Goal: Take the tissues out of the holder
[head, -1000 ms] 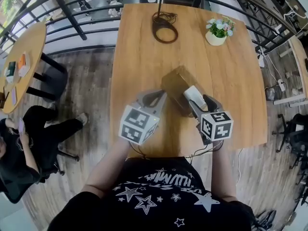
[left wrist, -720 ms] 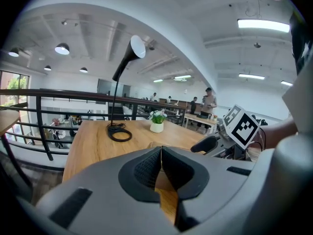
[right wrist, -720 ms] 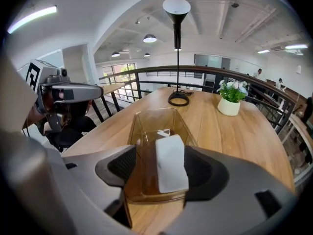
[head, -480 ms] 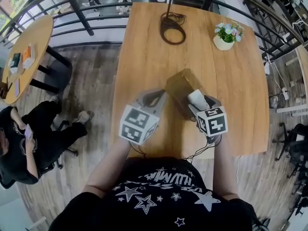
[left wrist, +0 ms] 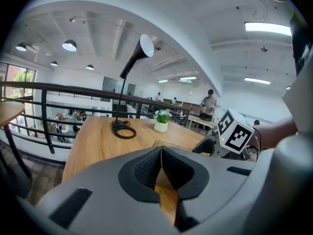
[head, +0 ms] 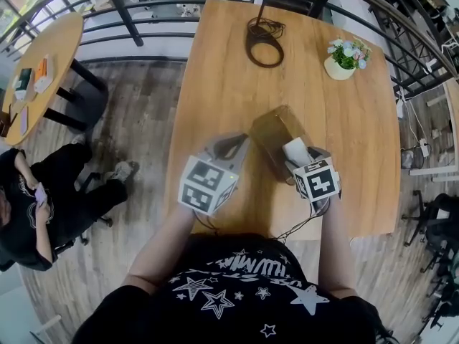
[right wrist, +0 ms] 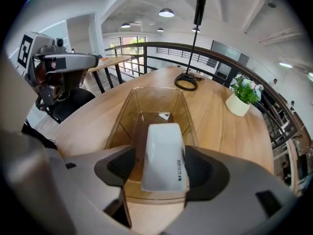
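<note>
The right gripper [right wrist: 161, 166] is released. Its jaws have just been opening and now stand wide, with the white tissue pack [right wrist: 163, 151] between them. A gap shows between the left pad and the pack, and the right pad lies just beside it. The pack stands at the near end of the holder [right wrist: 120, 124], a clear amber trough, and rises above its rim. In the head view that end is the holder's 5 o'clock end, and the holder runs from there toward 11 o'clock.

The left gripper [left wrist: 160, 153] is clenched, its pads meeting at the tips with nothing between them. It hangs over the table [head: 215, 84] at the holder's 8 o'clock, apart from it, pointing a little downward.

The holder sits near the middle of the wooden table. From it, the ring base of a black lamp [head: 264, 41] lies at 12 o'clock near the far edge. A small plant [head: 344, 57] in a white pot stands at 1 o'clock, well apart from both. A railing runs beyond the far edge. At 9 o'clock, off the table, a person [head: 36, 213] sits on a chair.
</note>
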A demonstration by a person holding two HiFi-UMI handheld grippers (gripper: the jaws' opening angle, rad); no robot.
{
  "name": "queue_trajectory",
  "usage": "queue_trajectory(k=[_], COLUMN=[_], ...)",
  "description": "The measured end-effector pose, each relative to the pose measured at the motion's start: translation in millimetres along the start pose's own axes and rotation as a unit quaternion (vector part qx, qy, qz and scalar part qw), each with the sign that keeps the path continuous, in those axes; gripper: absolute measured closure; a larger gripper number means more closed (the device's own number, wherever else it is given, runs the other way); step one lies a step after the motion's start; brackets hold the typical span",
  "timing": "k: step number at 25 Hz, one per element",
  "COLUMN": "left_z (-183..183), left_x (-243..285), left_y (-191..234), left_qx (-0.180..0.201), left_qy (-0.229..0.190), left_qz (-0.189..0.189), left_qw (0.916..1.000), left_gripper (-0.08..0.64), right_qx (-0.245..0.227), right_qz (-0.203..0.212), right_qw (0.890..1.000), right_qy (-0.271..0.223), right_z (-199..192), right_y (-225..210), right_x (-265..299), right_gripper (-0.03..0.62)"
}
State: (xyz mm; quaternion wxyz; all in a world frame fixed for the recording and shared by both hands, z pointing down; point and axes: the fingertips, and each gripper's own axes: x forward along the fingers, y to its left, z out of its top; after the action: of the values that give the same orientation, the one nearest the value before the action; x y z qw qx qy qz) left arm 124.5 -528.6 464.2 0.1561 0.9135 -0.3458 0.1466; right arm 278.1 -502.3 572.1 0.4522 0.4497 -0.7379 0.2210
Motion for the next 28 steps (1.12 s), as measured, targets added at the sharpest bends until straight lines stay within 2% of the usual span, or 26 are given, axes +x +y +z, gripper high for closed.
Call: queue_trajectory(k=[6,16,28], left_z=[-2.8,-5.9,-5.9], left_x=[-0.6,0.7,-7.0], left_y=[3.4,4.2,8.3], left_qx=[-0.005,-0.009,-0.017], left_qy=[0.001,0.005,0.003], left_qz=[0.001,-0.002,0.003], left_qw=[1.0,0.9999,0.9998], left_gripper=[0.546,0.546,0.545], right_qx=[-0.02,-0.052,-0.03], right_qz=[-0.02,-0.071,-0.053], right_qw=[0.999,0.994,0.995], right_qy=[0.046,0.068,0.073], right_z=[-6.7,-4.2,-5.6], right_y=[-3.4,-11.5,-8.3], right_x=[12.2,20.0,15.8], right_gripper=[0.299,0.305,0.336])
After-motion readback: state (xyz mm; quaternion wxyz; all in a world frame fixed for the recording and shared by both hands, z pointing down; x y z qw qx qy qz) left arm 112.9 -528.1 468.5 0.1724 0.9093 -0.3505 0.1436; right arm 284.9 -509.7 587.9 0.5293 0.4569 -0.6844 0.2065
